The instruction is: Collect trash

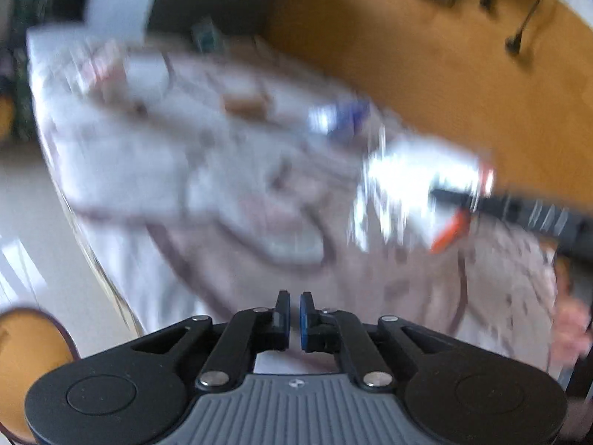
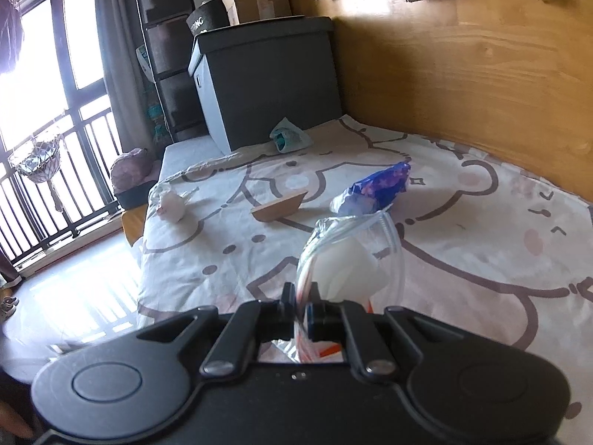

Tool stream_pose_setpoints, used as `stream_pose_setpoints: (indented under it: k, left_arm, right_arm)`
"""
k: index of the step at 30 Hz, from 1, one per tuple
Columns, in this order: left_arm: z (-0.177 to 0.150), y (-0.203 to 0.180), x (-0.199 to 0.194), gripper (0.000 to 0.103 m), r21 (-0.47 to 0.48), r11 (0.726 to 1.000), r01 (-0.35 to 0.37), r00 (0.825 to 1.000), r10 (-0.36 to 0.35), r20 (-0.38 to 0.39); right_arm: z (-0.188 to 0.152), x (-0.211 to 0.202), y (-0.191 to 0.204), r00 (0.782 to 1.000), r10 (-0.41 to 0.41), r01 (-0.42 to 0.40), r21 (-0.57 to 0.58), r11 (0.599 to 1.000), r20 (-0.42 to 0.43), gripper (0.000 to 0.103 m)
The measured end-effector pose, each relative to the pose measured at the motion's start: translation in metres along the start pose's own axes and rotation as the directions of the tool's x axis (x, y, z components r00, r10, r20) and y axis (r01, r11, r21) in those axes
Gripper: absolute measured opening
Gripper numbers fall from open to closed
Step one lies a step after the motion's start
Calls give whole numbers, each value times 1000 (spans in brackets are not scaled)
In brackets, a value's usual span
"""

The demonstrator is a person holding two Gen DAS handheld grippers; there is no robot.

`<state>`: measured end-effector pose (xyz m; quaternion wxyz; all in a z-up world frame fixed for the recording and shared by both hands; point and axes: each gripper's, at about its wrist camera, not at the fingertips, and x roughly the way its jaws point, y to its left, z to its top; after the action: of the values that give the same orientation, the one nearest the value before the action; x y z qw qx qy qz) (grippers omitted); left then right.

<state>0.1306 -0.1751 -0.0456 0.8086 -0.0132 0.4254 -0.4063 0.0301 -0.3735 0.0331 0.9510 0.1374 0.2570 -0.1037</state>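
Left wrist view, blurred: our left hand-held gripper [image 1: 294, 309] is closed on nothing above the bed [image 1: 148, 170].

Right wrist view: right hand-held gripper [image 2: 301, 302] pinches the clear trash bag [image 2: 348, 259] by its rim, mouth up to receive trash. Blue wrapper [image 2: 381, 183], cardboard scrap [image 2: 280, 209] and white wad [image 2: 172, 204] lie farther off.

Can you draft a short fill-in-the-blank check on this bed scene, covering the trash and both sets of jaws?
1. The right gripper has its jaws shut on a clear ____ bag.
2. The crumpled blue and purple wrapper lies on the cartoon-print ____.
3. The left gripper has its jaws shut and holds ____.
4. The flat brown cardboard piece lies to the ____ of the wrapper in the right wrist view.

Missing words: plastic; bedsheet; nothing; left
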Motion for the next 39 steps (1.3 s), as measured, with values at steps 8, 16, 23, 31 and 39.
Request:
stream_pose_setpoints:
  k: [8, 16, 23, 31, 39]
  left_arm:
    - [4, 2, -13, 0, 44, 999, -24, 1000, 24, 7]
    - [10, 9, -37, 0, 46, 990, -137, 990, 135, 49]
    - [4, 34, -62, 37, 2, 976, -219, 974, 219, 65]
    - [-4, 78, -95, 73, -60, 951, -304, 947, 308, 90]
    - [-17, 133, -119, 94, -131, 917, -376, 917, 389, 92]
  right_arm:
    - [5, -2, 4, 1000, 25, -25, -18, 1000, 8, 6]
    - [5, 10, 15, 1000, 17, -18, -52, 998, -18, 6]
    - [4, 19, 30, 999, 17, -20, -88, 996, -39, 6]
    - [4, 33, 61, 997, 47, -54, -130, 990, -57, 6]
    - [10, 55, 121, 985, 157, -169, -205, 964, -74, 6]
